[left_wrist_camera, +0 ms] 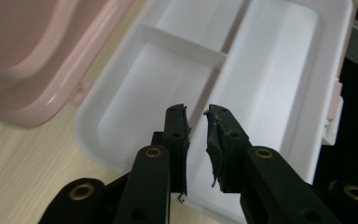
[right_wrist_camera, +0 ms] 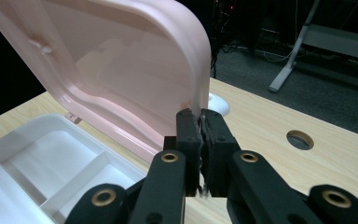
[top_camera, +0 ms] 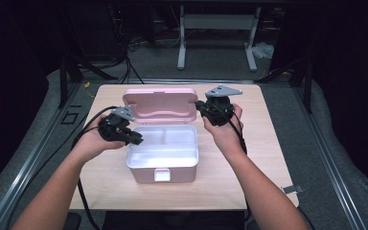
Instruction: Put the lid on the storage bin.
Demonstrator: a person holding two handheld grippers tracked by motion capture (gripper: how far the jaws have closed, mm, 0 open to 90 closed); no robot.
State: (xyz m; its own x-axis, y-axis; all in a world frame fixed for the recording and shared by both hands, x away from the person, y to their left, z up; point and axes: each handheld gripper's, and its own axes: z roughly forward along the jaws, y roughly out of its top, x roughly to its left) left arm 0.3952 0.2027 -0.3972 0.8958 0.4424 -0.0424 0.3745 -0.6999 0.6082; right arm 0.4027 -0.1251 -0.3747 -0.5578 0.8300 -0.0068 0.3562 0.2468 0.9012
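A pink box [top_camera: 146, 175] stands in the middle of the table with its lid [top_camera: 160, 103] raised upright at the back. Inside is a white tray [top_camera: 165, 155] split into compartments, and nothing lies in them. My right gripper [top_camera: 199, 106] is shut on the lid's right edge; in the right gripper view the lid [right_wrist_camera: 121, 60] runs down between the closed jaws of that gripper [right_wrist_camera: 199, 114]. My left gripper [top_camera: 138, 140] hovers at the box's left rim. In the left gripper view it [left_wrist_camera: 196, 112] stands slightly open over the tray [left_wrist_camera: 86, 116], holding nothing.
The light wooden table [top_camera: 249, 158] has a round hole [right_wrist_camera: 299, 139] and a white round fitting [right_wrist_camera: 216, 103] behind the lid. A small metal clip [top_camera: 292, 189] sits at the table's right front edge. A white desk frame [top_camera: 215, 28] stands on the floor beyond.
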